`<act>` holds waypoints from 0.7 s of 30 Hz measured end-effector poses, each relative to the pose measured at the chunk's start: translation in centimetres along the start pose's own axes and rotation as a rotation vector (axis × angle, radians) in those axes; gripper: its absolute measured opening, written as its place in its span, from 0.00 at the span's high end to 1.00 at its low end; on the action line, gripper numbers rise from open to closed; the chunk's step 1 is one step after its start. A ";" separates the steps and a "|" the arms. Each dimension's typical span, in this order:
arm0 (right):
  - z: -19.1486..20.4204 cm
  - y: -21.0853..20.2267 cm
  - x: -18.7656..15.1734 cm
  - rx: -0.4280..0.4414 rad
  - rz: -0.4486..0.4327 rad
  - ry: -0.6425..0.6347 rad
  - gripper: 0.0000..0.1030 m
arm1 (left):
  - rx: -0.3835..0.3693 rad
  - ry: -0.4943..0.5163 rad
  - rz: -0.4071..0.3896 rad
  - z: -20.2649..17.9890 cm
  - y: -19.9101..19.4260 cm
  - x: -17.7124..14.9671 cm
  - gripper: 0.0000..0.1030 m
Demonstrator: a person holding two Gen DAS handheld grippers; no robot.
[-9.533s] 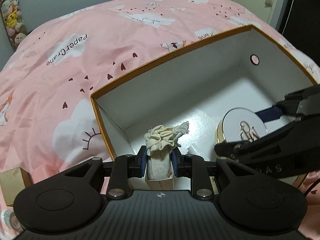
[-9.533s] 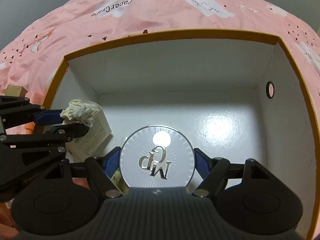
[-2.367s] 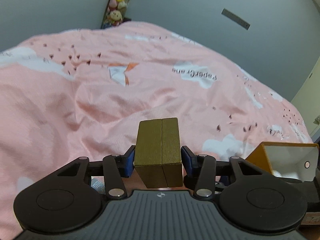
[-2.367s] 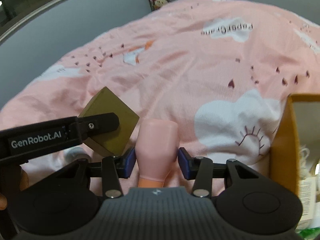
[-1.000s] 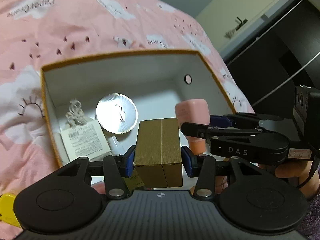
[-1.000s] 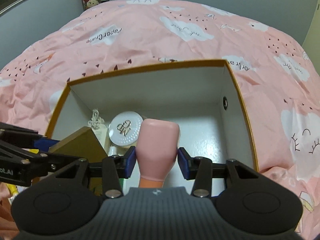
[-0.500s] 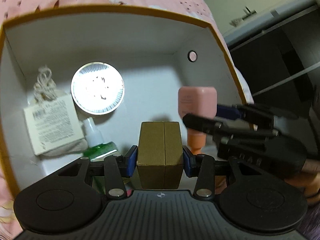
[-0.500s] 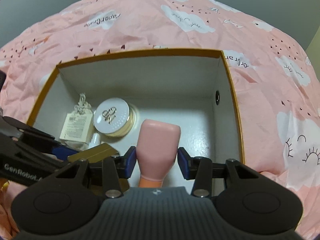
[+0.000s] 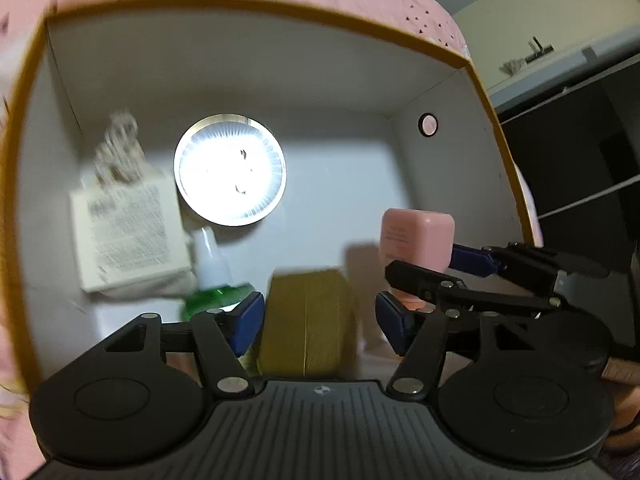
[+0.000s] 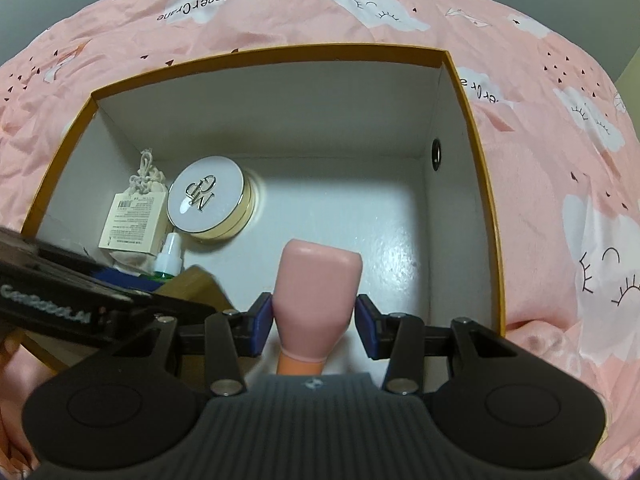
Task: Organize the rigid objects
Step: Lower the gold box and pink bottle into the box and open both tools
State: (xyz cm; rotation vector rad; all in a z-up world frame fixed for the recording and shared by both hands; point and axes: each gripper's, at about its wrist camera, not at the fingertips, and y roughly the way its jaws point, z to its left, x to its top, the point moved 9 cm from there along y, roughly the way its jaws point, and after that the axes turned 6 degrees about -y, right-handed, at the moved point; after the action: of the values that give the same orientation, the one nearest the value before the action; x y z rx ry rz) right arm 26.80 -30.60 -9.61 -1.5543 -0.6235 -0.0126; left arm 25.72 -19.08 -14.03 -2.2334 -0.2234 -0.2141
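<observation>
An open box with an orange rim (image 9: 248, 4) (image 10: 280, 50) and white inside lies on the bed. My left gripper (image 9: 319, 322) is open inside it; the gold box (image 9: 308, 320) sits between its spread pads, apart from both. It also shows in the right wrist view (image 10: 192, 282). My right gripper (image 10: 316, 324) is open around the pink bottle (image 10: 318, 292) (image 9: 416, 240), with small gaps at both pads. The right gripper also shows in the left wrist view (image 9: 444, 268).
In the box lie a round white compact (image 10: 208, 200) (image 9: 230, 170), a cream packet with a drawstring pouch (image 10: 134, 220) (image 9: 128, 224), and a green bottle with a white cap (image 10: 168, 262) (image 9: 212, 280). Pink cloud-print bedding (image 10: 560, 160) surrounds it. A dark cabinet (image 9: 592, 160) stands right.
Both grippers have moved down into the box. My left gripper's jaws have opened and let go of the gold box. My right gripper's jaws have spread away from the pink bottle.
</observation>
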 end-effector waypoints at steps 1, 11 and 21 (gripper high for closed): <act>0.0 -0.1 -0.1 0.000 -0.002 0.001 0.57 | 0.010 0.023 -0.010 -0.2 -0.4 0.1 0.29; 0.4 -0.5 0.5 0.009 0.021 -0.039 0.57 | -0.021 0.017 0.072 0.2 -1.3 -1.0 0.67; 0.3 1.3 0.4 0.026 0.105 -0.046 0.58 | -0.065 -0.100 0.085 1.1 -0.1 -0.7 0.80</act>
State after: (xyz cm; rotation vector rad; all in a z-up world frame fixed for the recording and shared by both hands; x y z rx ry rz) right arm 27.58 -30.12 -10.68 -1.5641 -0.5758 0.1105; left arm 25.08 -18.26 -14.79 -2.3155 -0.1767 -0.0641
